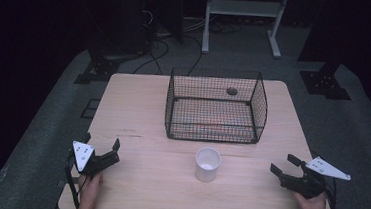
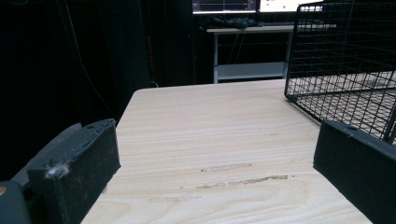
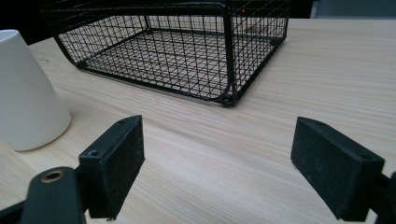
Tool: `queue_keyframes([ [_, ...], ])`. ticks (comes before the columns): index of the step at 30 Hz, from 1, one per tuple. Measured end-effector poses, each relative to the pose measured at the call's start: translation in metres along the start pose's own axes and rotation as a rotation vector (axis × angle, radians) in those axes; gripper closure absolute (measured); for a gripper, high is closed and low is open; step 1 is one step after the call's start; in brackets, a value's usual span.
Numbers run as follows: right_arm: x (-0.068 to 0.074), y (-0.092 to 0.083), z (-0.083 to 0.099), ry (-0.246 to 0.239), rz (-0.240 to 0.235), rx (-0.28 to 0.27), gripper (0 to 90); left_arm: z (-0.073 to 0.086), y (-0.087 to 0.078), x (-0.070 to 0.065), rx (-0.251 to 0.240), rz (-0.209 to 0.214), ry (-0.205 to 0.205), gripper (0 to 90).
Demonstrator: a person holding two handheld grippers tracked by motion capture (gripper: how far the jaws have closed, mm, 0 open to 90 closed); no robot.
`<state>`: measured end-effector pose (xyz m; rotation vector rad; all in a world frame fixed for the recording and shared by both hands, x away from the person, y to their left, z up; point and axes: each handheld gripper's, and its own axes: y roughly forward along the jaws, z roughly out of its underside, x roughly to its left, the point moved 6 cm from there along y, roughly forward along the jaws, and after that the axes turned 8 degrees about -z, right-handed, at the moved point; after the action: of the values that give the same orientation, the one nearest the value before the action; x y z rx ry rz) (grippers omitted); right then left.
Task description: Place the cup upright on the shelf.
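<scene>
So the biggest thing here is the pale wood surface [image 1: 138,111], with some scuff marks on the grain in the left gripper view. Sitting on it toward 12 o'clock is a black wire basket [image 1: 216,106], open on top, and I can't make out anything lying inside it. Just below that, near the center and toward 6 o'clock from the basket, there's a white cup [image 1: 207,164] standing upright, well apart from both hands. No logos, labels or writing readable on any of it.

Left claw [image 1: 101,145] is down at about 8 o'clock, jaws spread wide apart, holding nothing, just bare wood between them. Right claw [image 1: 284,162] is at about 4 o'clock, jaws also apart with nothing between them, pointing in toward the cup but not touching it.
</scene>
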<state>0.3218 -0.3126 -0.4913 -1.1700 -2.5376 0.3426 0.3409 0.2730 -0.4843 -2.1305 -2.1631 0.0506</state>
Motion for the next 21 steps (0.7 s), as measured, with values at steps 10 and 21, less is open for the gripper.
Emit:
queue_keyframes([
  [10,0.004,0.0,-0.006,-0.013,-0.008,0.023,14.8,0.0,0.0,-0.001,-0.003,0.002,0.002,0.0],
  [21,0.021,0.01,-0.017,-0.052,-0.053,0.067,13.2,0.0,-0.001,-0.001,-0.007,0.007,0.005,0.0],
])
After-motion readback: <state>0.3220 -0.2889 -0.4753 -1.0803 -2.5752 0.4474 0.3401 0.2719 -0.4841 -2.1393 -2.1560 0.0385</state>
